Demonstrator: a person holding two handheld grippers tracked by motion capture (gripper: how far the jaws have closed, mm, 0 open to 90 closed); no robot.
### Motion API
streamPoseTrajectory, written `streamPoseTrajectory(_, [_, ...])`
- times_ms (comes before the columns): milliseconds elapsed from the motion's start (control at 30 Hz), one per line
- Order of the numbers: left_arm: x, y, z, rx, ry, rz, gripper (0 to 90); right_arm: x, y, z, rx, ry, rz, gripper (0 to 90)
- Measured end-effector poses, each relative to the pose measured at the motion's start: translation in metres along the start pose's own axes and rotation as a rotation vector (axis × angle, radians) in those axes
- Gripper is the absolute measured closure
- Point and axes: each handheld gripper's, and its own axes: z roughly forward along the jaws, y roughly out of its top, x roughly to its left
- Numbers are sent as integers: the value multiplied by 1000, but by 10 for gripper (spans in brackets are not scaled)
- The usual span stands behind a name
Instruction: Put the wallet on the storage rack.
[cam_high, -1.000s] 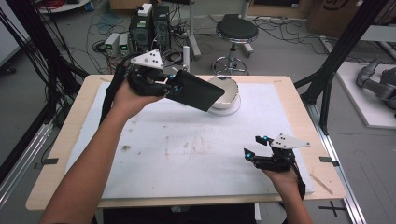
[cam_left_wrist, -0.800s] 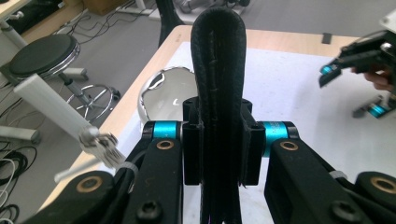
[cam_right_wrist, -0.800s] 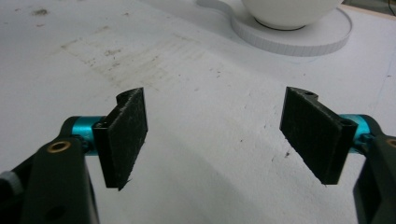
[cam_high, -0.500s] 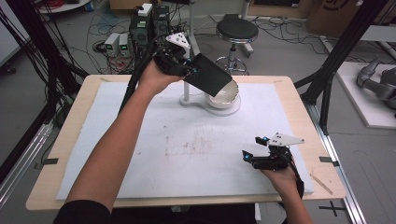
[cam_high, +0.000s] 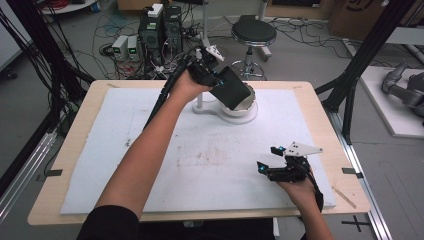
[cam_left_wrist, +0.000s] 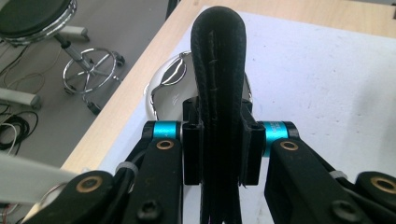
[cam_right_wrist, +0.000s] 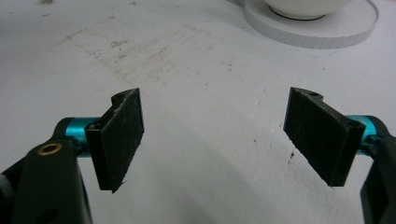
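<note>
The flat black stitched pouch, leather-like and rounded at its far end (cam_high: 232, 89), hangs in the air at the far side of the table, directly over the shiny round metal bowl (cam_high: 246, 101) that sits on a white disc-shaped stand (cam_high: 230, 113). Its long axis runs straight out from the left gripper (cam_high: 212, 76), tilted downward toward the bowl; in the left gripper view the pouch (cam_left_wrist: 219, 74) stands edge-on between the jaws, which are clamped against its two faces. Judging from this, any lowering would bring the pouch's rounded end to the bowl first.

The right gripper (cam_high: 272, 167) rests low near the front right of the white foam mat (cam_high: 100, 165), well apart from the bowl, its jaws spread wide with nothing between them.

The pouch covers much of the bowl, so its contents cannot be made out.
</note>
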Motion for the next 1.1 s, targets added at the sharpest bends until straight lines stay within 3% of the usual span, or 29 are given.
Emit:
streamPoseTrajectory(133, [-3, 0, 15, 15, 9, -9, 753, 2, 0, 3, 8, 12, -11, 205])
streamPoseTrajectory(333, [-8, -1, 28, 28, 34, 13, 720, 0, -3, 4, -5, 26, -1, 206])
streamPoseTrajectory(633, [-4, 2, 7, -45, 120, 16, 556, 0, -2, 2, -25, 40, 6, 206])
streamPoseTrajectory(800, [-4, 4, -1, -78, 177, 14, 559, 2, -1, 2, -27, 39, 3, 205])
streamPoseTrajectory(933, [-4, 4, -2, -96, 264, 12, 560, 2, -1, 2, -27, 43, 0, 206])
streamPoseTrajectory(1100, [-3, 4, 4, -81, 297, 18, 586, 1, -2, 3, -27, 44, 2, 206])
